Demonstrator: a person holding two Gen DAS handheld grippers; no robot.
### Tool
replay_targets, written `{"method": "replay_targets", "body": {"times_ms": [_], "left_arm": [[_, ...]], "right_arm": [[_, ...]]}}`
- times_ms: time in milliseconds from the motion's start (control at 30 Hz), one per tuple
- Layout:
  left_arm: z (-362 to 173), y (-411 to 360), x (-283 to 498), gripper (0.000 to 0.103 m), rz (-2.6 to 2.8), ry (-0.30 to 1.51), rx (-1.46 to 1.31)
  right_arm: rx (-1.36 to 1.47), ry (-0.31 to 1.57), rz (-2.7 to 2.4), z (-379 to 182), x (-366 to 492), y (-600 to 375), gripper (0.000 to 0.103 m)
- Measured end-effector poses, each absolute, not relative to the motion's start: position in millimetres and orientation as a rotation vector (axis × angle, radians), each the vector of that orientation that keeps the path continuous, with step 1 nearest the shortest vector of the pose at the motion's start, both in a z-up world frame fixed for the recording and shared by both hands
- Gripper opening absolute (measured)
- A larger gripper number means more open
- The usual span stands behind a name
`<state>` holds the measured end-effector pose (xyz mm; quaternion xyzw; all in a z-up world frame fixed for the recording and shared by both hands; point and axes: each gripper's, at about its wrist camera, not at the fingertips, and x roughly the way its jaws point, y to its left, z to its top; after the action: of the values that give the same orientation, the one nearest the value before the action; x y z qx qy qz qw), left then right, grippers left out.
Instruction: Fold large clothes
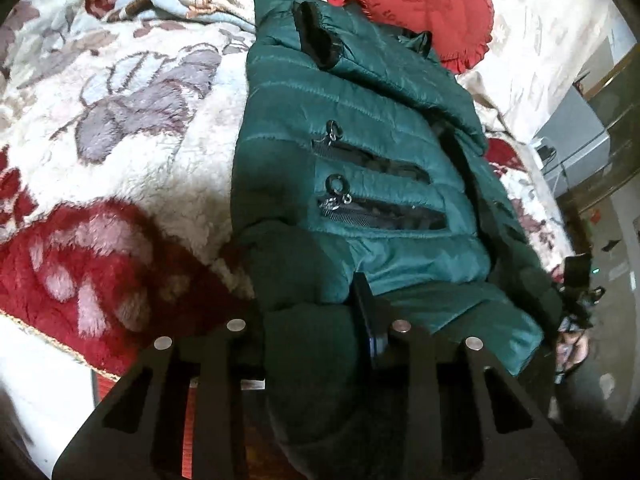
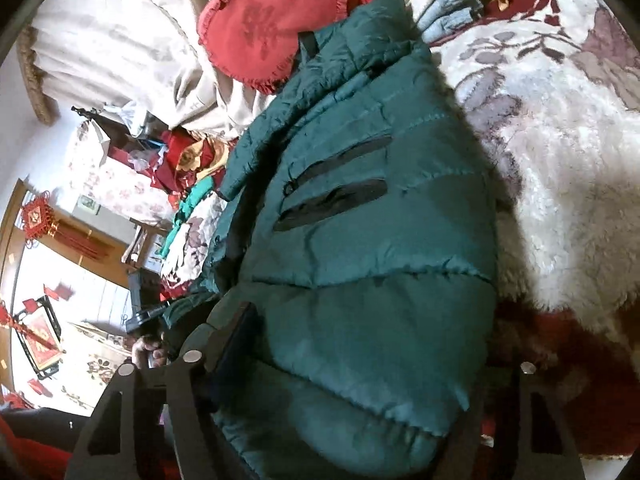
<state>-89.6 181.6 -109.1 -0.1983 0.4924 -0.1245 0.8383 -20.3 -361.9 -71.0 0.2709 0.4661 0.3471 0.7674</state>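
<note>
Green puffer jacket [image 1: 352,168] lies on the bed, on a fleece blanket [image 1: 132,120] with grey and red flower print; long axis runs straight away from both tongs, hem end nearest them, collar end far; the black-trimmed collar [image 1: 316,36] points at the red frilled cushion [image 1: 416,4] beyond the far end.

Left tongs [image 1: 316,316]: part-closed on a thick roll of the jacket's near edge; green fabric fills the gap between the fingers and bulges toward the camera; right finger [image 1: 366,300] presses the fabric from the side; left finger mostly hidden behind the bunched padding.

Right tongs [image 2: 360,356]: spread wide, with the jacket's near end bulging between them; left finger [image 2: 236,336] is against the fabric; the right side is covered by padding, so the grip cannot be confirmed from this view; whether it has actually clamped: cannot tell.

Two black zip pockets [image 1: 380,188] sit mid-body, ahead of the left tongs, running across the long axis; ring pulls on their left ends; same pockets [image 2: 332,184] show in the right view ahead of the tongs.

Jacket looks doubled over lengthwise, quilting seams crossing the axis; blanket shows to the left of the left tongs and to the right of the right tongs [image 2: 560,184]; cream bedding [image 2: 132,44] lies far left of the right tongs, past the cushion [image 2: 272,20].
</note>
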Motion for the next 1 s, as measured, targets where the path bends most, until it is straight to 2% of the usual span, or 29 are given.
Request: {"method": "replay_targets", "body": {"times_ms": [100, 333, 433, 467, 533, 567, 633, 667, 733, 800, 1000], "left_arm": [[-108, 173, -96, 0.034, -0.231, 1.011, -0.373], [-116, 184, -108, 0.059, -0.310, 1.013, -0.555], [-121, 191, -106, 0.059, -0.353, 1.017, -0.645], [-121, 191, -104, 0.058, -0.352, 1.018, -0.651], [-121, 188, -100, 0.037, -0.336, 1.022, -0.645], [-119, 186, -98, 0.032, -0.323, 1.019, -0.634], [-114, 183, -99, 0.019, -0.291, 1.011, -0.606], [-112, 182, -100, 0.017, -0.283, 1.004, -0.595], [-104, 180, -104, 0.014, -0.265, 0.976, -0.563], [-95, 179, -107, 0.014, -0.251, 0.941, -0.532], [-94, 175, -107, 0.015, -0.213, 0.938, -0.476]], "right_arm": [[0.554, 0.965, 0.718, -66, -27, -362, 0.066], [0.596, 0.947, 0.688, -63, -29, -363, 0.067], [0.647, 0.942, 0.725, -64, -30, -369, 0.068], [0.660, 0.943, 0.733, -65, -28, -370, 0.068], [0.647, 0.942, 0.740, -63, -27, -368, 0.068], [0.642, 0.943, 0.744, -62, -26, -367, 0.067], [0.612, 0.937, 0.745, -55, -26, -364, 0.049], [0.583, 0.919, 0.748, -49, -27, -362, 0.046], [0.529, 0.884, 0.739, -38, -31, -361, 0.033], [0.460, 0.844, 0.714, -26, -35, -358, 0.028], [0.332, 0.824, 0.679, -22, -35, -350, 0.028]]}}
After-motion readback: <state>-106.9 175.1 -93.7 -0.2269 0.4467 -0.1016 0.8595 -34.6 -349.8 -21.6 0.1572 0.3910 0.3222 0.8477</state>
